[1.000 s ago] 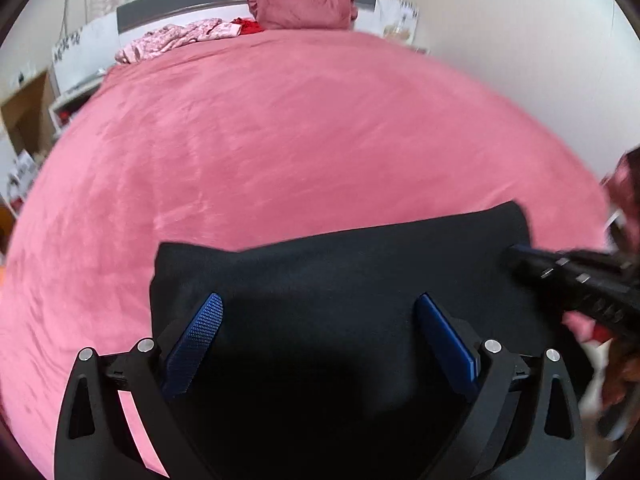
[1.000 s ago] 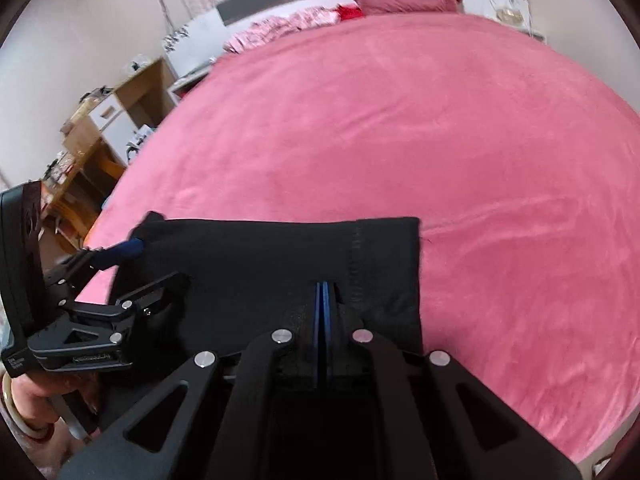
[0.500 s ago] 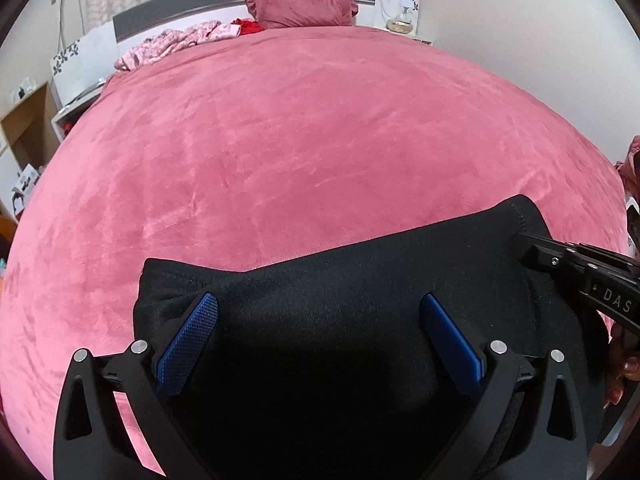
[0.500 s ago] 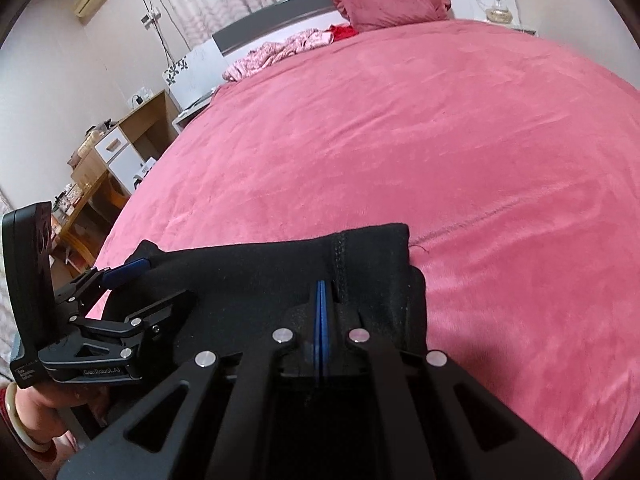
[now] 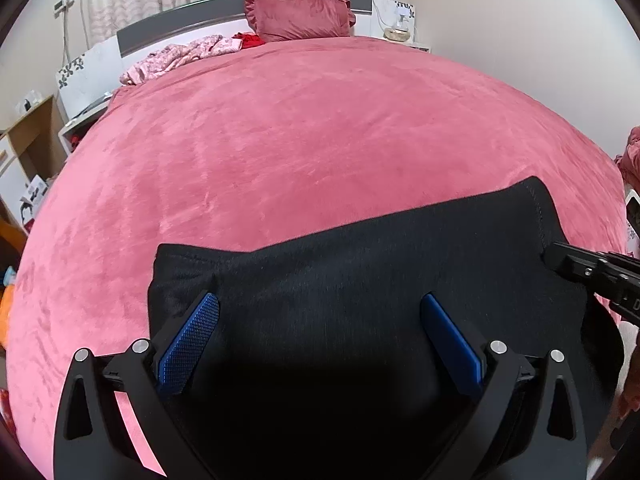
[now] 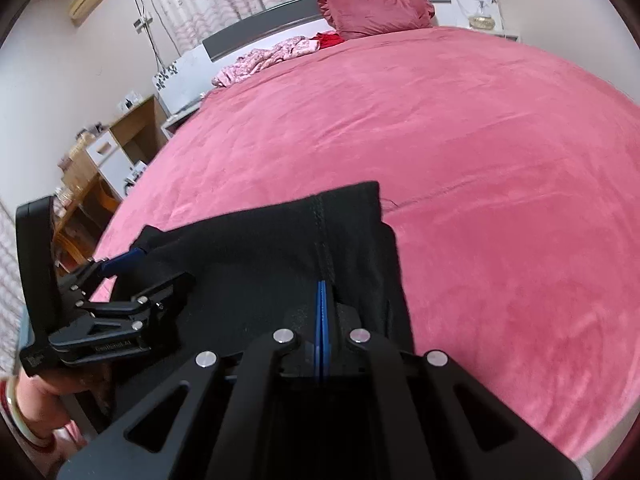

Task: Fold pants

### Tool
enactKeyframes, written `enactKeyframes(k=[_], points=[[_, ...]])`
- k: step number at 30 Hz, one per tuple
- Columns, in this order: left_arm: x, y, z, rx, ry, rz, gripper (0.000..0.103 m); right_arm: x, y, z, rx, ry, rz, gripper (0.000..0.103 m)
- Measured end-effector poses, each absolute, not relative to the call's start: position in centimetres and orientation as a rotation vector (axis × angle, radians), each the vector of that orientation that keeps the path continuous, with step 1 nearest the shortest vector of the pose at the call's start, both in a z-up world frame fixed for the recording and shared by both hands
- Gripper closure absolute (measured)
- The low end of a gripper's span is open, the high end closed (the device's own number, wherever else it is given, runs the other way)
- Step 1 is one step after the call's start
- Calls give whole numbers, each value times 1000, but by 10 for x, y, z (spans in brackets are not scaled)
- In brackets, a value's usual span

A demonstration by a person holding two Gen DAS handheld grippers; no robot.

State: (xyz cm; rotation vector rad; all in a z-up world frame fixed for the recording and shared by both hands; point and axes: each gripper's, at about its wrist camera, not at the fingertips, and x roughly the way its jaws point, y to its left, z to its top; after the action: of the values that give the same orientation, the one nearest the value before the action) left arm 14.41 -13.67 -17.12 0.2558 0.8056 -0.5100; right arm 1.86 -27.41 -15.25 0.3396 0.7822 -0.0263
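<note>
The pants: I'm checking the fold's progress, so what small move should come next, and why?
Probably shut the left gripper on the pants. Its jaws stand wide open over the cloth, while the right gripper is already shut on the seam edge, so only one side is held above the bed.

Wide bare pink bedspread [image 5: 320,140] ahead of black pants [image 5: 360,280]; only pillow [image 5: 300,18] and crumpled clothes [image 5: 180,56] blocking far headboard end.
</note>
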Motion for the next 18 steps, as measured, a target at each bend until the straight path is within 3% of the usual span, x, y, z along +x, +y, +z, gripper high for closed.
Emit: enactKeyframes(k=[6, 11, 18], points=[[114, -123, -161, 261, 780, -474, 3, -13, -260, -127, 290, 733, -24, 80], [92, -104, -172, 237, 785, -487, 3, -14, -255, -149, 270, 862, -19, 84], [70, -88, -171, 195, 817, -522, 3, -26, -271, -156, 341, 991, -92, 82]])
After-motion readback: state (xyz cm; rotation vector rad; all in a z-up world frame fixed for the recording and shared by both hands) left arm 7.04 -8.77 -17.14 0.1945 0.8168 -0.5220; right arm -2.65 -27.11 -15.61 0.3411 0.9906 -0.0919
